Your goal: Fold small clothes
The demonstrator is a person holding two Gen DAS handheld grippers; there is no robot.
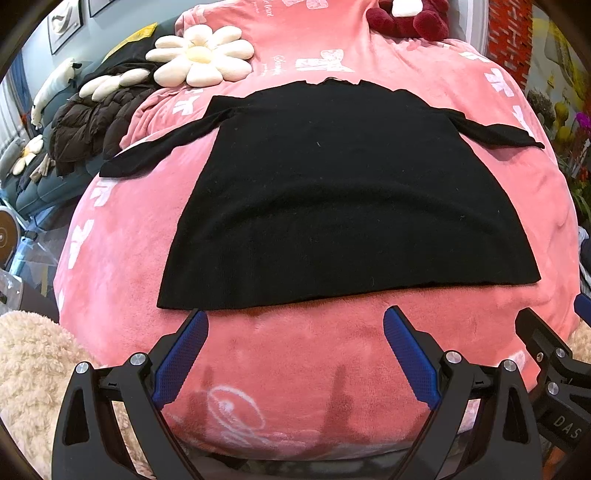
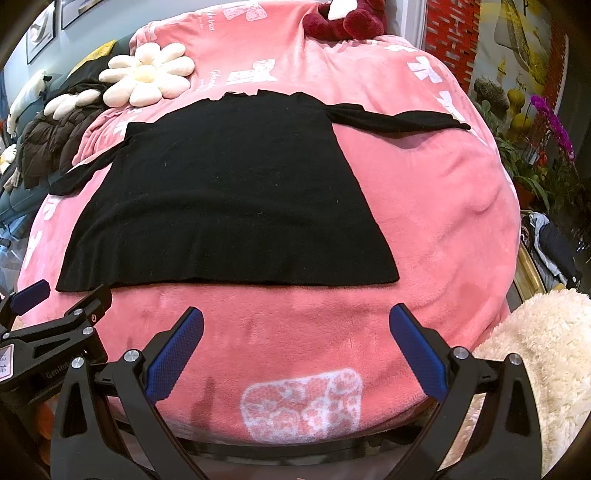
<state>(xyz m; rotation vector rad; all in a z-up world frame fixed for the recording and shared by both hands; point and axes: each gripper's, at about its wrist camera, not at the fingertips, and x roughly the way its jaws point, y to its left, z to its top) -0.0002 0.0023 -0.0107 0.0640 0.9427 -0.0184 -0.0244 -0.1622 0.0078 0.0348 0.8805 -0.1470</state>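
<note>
- While you hold both tools short of the cloth, the black sweater (image 1: 332, 206) lies spread flat on the pink blanket (image 1: 122, 258), hem toward you and neckline at the far side.
- Your left gripper (image 1: 295, 325) has its blue fingers (image 1: 181, 354) spread wide apart, holding nothing, just short of the hem near its left corner.
- Your right gripper (image 2: 295, 325) is likewise spread wide with nothing between its pads, hovering over bare blanket before the hem's right half.
- Both sleeves stretch outward from the shoulders; the right sleeve (image 2: 399, 120) lies straight, and the left sleeve (image 1: 159, 151) angles down toward the blanket's edge.
- Beyond the neckline you have a daisy-shaped cushion (image 1: 201, 55), and a dark red plush (image 1: 406, 18) at the far end.
- A dark puffer jacket (image 1: 88, 125) is heaped to the left, off the blanket.
- Cream fleece (image 2: 535, 354) sits at the right edge beside your right tool.
</note>
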